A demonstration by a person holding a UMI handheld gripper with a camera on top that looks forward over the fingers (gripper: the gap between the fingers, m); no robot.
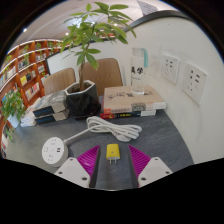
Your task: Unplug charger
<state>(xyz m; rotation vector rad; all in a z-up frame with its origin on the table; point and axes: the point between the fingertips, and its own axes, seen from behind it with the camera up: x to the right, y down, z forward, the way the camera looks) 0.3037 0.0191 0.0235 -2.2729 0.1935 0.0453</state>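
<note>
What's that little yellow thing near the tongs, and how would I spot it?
Start at the potted plant and the stack of books on the grey table, then follow the white cable toward the tongs. The yellow charger stands between the open tongs' tips, beside the round white power socket. It is the only yellow object there.

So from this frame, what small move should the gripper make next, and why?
Probably close the fingers. The gripper is open, and the yellow charger stands between its pink pads with a gap on each side, so nothing is gripped yet. The round white power strip sits off to the side with its white cable running ahead, so pulling away looks premature until the grip is firm.
</note>
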